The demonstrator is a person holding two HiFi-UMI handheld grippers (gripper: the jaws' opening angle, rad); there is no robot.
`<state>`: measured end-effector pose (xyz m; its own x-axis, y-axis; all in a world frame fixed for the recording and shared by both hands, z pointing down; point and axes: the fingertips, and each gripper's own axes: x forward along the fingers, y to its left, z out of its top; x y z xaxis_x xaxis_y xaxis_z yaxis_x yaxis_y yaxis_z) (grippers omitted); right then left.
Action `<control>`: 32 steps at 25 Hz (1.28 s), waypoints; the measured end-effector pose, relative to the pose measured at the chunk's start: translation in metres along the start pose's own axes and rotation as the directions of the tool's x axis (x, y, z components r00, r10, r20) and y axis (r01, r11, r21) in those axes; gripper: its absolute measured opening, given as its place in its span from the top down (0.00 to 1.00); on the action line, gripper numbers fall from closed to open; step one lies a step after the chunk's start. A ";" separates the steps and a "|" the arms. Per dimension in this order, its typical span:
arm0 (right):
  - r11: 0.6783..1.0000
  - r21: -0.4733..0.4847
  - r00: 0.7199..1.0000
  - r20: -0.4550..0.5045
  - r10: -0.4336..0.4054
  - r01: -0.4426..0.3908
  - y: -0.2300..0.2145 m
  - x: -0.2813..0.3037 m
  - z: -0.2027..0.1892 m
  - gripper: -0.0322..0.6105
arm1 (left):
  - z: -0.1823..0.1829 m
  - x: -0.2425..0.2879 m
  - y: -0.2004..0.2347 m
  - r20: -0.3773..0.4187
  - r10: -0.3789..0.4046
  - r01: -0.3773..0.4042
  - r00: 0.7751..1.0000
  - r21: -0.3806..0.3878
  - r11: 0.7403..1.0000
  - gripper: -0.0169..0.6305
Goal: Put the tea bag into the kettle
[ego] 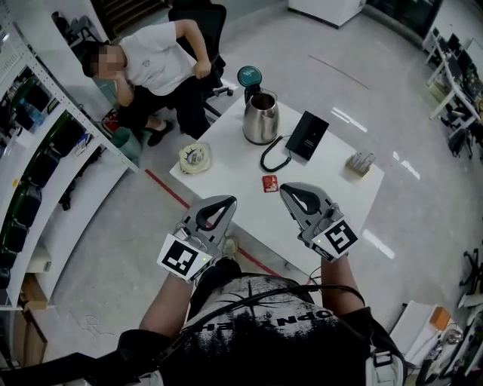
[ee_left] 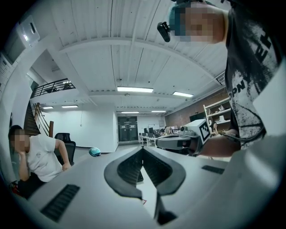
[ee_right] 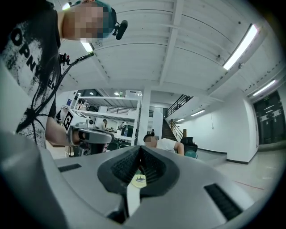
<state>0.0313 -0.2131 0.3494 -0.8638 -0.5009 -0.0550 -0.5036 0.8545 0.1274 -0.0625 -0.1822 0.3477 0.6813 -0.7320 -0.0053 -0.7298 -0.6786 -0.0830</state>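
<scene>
Two grey, smooth-shelled plastic grippers hover over the near edge of a white rectangular table (ego: pixel 226 143), each carrying one cube printed with a black-and-white square marker. The left gripper (ego: pixel 225 202) has its ribbed dark jaws pressed together with nothing between them, and the right gripper (ego: pixel 290 190) is likewise closed and empty. The single tea bag (ego: pixel 269 183), a small flat red square packet, lies on the tabletop just beyond the two gripper tips, between them and the kettle (ego: pixel 261 118), touched by neither. The kettle, one rounded body of polished steel, stands upright farther back with its mouth open and a teal domed lid (ego: pixel 249 75) raised behind it. To its right lies one flat black square base (ego: pixel 306 134), with a black cord (ego: pixel 273 157) looping from it across the table. One cream round disc (ego: pixel 194 158) sits at the table's left corner, and one small grey block (ego: pixel 360 163) at the right side. A person (ego: pixel 158 64) in a white shirt sits beyond the table on a black chair (ego: pixel 204 19) above a glossy pale floor.
</scene>
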 end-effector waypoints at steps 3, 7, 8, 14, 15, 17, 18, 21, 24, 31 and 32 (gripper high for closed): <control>0.999 -0.001 0.999 -0.016 -0.044 0.044 -0.020 0.018 -0.003 0.93 | -0.002 0.013 0.025 0.011 -0.045 0.045 0.999 0.001 0.999 0.96; 0.995 0.006 0.994 -0.026 -0.103 0.103 -0.045 0.044 -0.005 0.93 | -0.002 0.033 0.058 0.000 -0.096 0.096 0.995 -0.016 0.995 0.96; 0.993 0.012 0.993 -0.024 -0.116 0.116 -0.050 0.050 -0.006 0.93 | -0.003 0.039 0.066 0.001 -0.109 0.109 0.994 -0.020 0.994 0.96; 0.976 0.033 0.973 -0.091 -0.211 0.215 -0.078 0.069 -0.035 0.93 | -0.023 0.067 0.102 -0.045 -0.199 0.198 0.979 -0.032 0.980 0.96; 0.973 0.033 0.969 -0.106 -0.222 0.227 -0.083 0.071 -0.041 0.93 | -0.024 0.073 0.105 -0.038 -0.216 0.214 0.976 -0.044 0.976 0.96; 0.967 0.037 0.959 -0.143 -0.244 0.252 -0.092 0.075 -0.055 0.93 | -0.028 0.082 0.110 -0.029 -0.250 0.248 0.968 -0.064 0.967 0.96; 0.962 0.040 0.951 -0.167 -0.259 0.269 -0.096 0.075 -0.063 0.93 | -0.032 0.086 0.112 -0.032 -0.267 0.264 0.963 -0.072 0.962 0.96; 0.946 0.050 0.924 -0.239 -0.299 0.319 -0.103 0.070 -0.090 0.93 | -0.046 0.098 0.113 -0.049 -0.315 0.310 0.948 -0.096 0.946 0.96; 0.928 0.076 0.892 -0.312 -0.326 0.366 -0.110 0.066 -0.121 0.92 | -0.059 0.109 0.112 -0.060 -0.360 0.353 0.931 -0.107 0.930 0.96; 0.887 0.092 0.796 -0.489 -0.356 0.453 -0.110 0.055 -0.198 0.76 | -0.086 0.122 0.107 -0.103 -0.435 0.420 0.895 -0.139 0.897 0.96; 0.883 0.096 0.784 -0.512 -0.351 0.459 -0.109 0.055 -0.208 0.75 | -0.090 0.123 0.106 -0.108 -0.442 0.426 0.890 -0.144 0.893 0.96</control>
<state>0.0420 -0.3622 0.5389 -0.4917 -0.7634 0.4187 -0.8427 0.5384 -0.0080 -0.0611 -0.3501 0.4278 0.9230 -0.3585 0.1399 -0.3701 -0.9265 0.0675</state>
